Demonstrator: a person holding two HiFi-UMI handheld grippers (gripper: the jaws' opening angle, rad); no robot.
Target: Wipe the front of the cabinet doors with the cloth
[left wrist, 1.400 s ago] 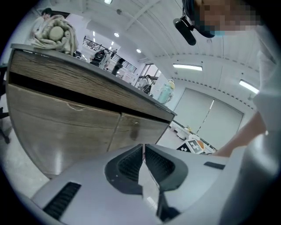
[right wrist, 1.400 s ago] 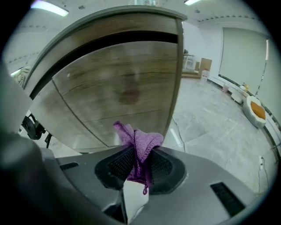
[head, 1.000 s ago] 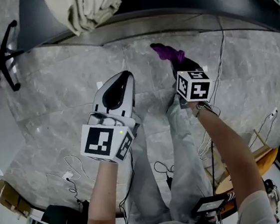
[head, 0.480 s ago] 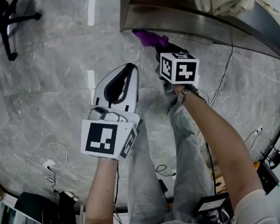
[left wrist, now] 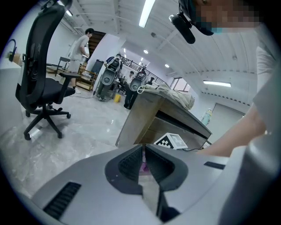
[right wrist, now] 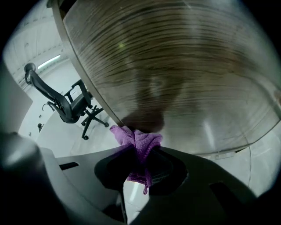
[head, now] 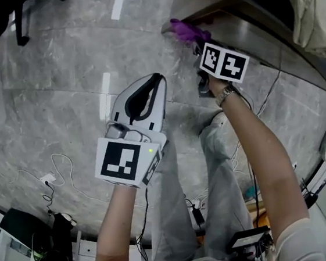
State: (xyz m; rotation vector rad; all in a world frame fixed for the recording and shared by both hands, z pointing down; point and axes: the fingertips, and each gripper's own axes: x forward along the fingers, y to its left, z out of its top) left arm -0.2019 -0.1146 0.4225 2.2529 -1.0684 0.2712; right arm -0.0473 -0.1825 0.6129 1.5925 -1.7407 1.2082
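A purple cloth (head: 187, 32) is pinched in my right gripper (head: 198, 45), which is shut on it. The cloth (right wrist: 137, 143) presses against the wood-grain cabinet front (right wrist: 184, 74) near its left edge, close to the floor. In the right gripper view the right gripper (right wrist: 139, 166) points straight at the door, and the cloth bunches out past the jaws. My left gripper (head: 156, 82) hangs lower left of the right one, over the floor, shut and holding nothing. In the left gripper view the left gripper (left wrist: 143, 154) faces the cabinet (left wrist: 147, 116) from a distance.
A black office chair (left wrist: 41, 88) stands on the grey floor to the left. Beige fabric (head: 313, 7) lies on the cabinet top. Cables (head: 54, 174) trail on the floor by the person's legs. A person (left wrist: 81, 41) and machines stand far off.
My right gripper has carried the cloth up and right to the cabinet's corner, and the head view has swung with it. The left gripper has held its place.
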